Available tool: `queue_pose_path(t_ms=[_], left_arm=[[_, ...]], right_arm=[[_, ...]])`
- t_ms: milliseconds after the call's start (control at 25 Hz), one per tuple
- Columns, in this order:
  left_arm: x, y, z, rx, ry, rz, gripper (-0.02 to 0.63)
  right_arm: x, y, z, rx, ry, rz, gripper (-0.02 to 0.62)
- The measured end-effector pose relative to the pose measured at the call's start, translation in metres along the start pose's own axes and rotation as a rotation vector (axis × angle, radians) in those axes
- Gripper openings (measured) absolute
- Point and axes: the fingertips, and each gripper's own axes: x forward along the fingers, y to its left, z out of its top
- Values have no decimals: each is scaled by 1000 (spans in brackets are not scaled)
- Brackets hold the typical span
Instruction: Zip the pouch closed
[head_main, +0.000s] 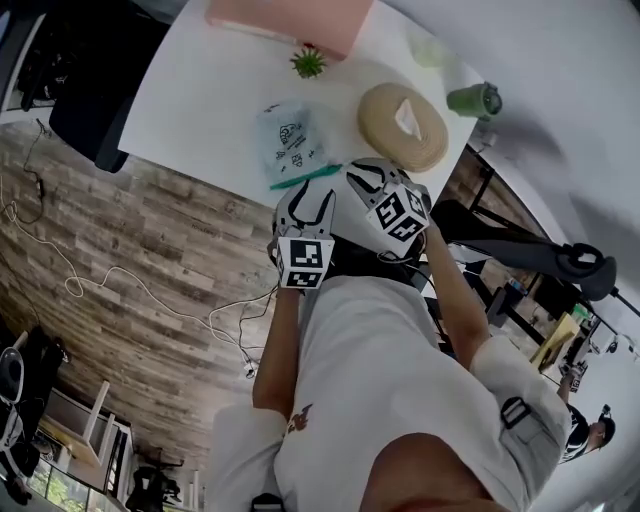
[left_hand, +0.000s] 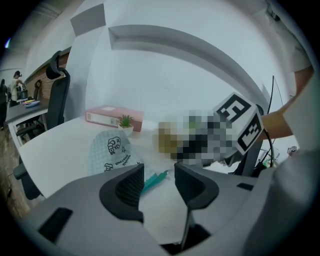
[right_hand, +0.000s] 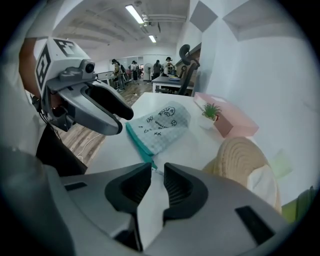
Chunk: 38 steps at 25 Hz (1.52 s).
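Head view: a white table (head_main: 200, 90) holds one pale checked pouch (head_main: 290, 140), lying flat near the front edge with its teal zip edge (head_main: 305, 178) turned toward the person. Also on the table are one small potted plant (head_main: 308, 63), one pink box (head_main: 290, 20), one round woven basket (head_main: 403, 125) and one green cup (head_main: 474, 100). Two tongs hover just short of the zip edge, the left gripper (head_main: 308, 205) and the right gripper (head_main: 375, 185). Neither touches the pouch. Left gripper view: its dark jaws stand apart with nothing between them, and the pouch and teal zip lie on the table beyond the gap. Right gripper view: its jaws are nearly together, a narrow gap remains, and nothing is pinched. The near end of the zip shows just past the tips. The task looks barely begun. The pouch is untouched, the slider is not gripped, and how much of the zip is open cannot be made out. Bracing and pulling seem still to come.
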Motion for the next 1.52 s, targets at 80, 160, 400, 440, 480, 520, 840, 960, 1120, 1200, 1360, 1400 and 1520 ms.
queue_pose_path(t_ms=[80, 160, 400, 440, 480, 520, 840, 960, 1120, 1200, 1360, 1400, 1520], left_arm=[[6, -3, -6, -3, 16, -20, 183], [9, -6, -11, -6, 31, -34, 181], [14, -11, -24, -10, 54, -42, 176], [13, -12, -25, -10, 55, -39, 176], [13, -12, -25, -9, 55, -35, 176], [12, -12, -26, -9, 55, -31, 175], [8, -10, -35, -31, 59, 16, 170], [7, -10, -37, -37, 57, 29, 169], [7, -11, -40, -47, 54, 42, 167], [9, -12, -40, -52, 52, 49, 167], [14, -14, -39, -54, 53, 58, 164], [16, -15, -38, -53, 53, 60, 164], [21, -18, -40, -52, 56, 62, 164]], right_arm=[[7, 3, -4, -39, 37, 9, 80], [13, 5, -8, -72, 71, 0, 80], [24, 7, -15, -172, 118, -22, 96], [25, 6, -16, -190, 122, -18, 97], [26, 5, -16, -205, 126, -15, 98], [27, 3, -16, -219, 127, -12, 98], [35, 7, -10, -327, 111, 139, 123], [28, 3, -7, -338, 90, 190, 124], [27, 1, -10, -426, 119, 231, 124], [31, 5, -12, -471, 132, 256, 123], [37, 9, -20, -493, 178, 293, 53], [37, 10, -22, -483, 182, 307, 36], [32, 16, -22, -424, 162, 344, 21]])
